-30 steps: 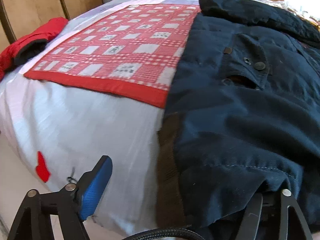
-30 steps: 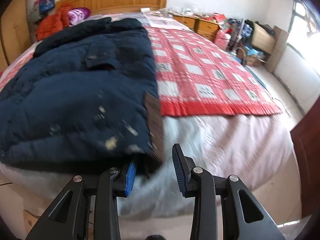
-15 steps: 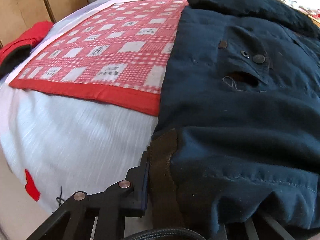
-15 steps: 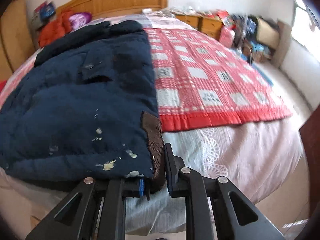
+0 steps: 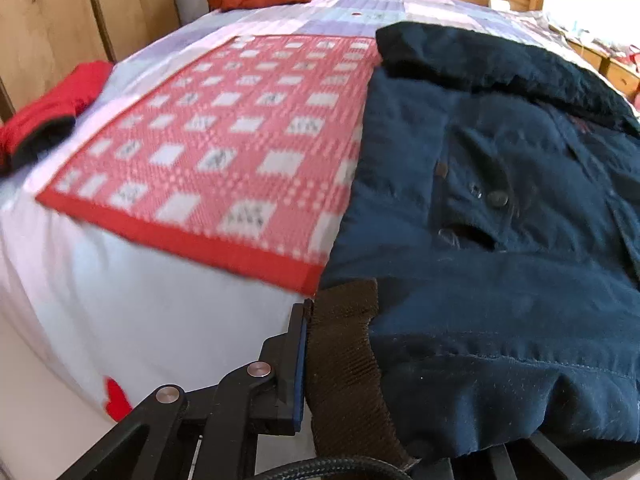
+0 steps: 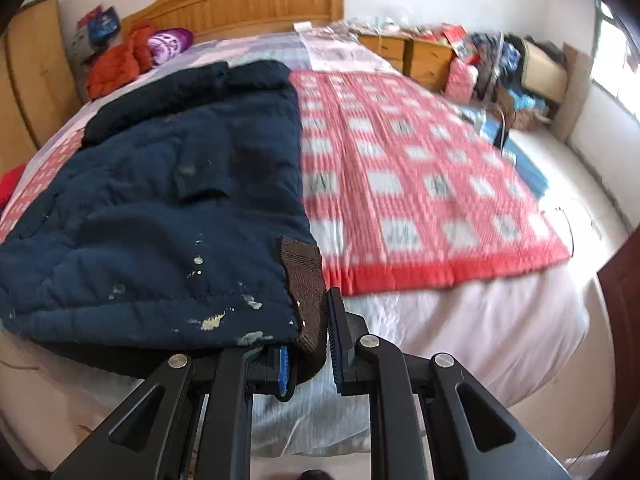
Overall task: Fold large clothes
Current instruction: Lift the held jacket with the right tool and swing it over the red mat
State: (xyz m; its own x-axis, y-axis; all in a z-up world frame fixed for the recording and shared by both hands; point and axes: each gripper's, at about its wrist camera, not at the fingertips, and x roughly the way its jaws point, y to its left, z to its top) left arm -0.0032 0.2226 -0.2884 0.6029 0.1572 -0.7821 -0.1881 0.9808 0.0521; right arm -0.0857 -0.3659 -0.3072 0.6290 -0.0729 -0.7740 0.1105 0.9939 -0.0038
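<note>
Red-and-white checked blanket (image 6: 404, 184) spread across bed, over pale sheet (image 5: 132, 320). Wooden headboard (image 6: 248, 0) at far end; orange garment (image 6: 116, 62) and purple item (image 6: 170, 42) just beside it. Red garment (image 5: 52, 108) near wardrobe (image 5: 52, 20). Cluttered wooden drawers (image 6: 420, 56) beside bed.

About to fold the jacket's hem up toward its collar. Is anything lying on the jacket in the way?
Nothing visible does. The jacket is bare from hem to collar. Both the left gripper and the right gripper are already shut on its brown hem corners. The orange clothes lie beyond the collar.
</note>
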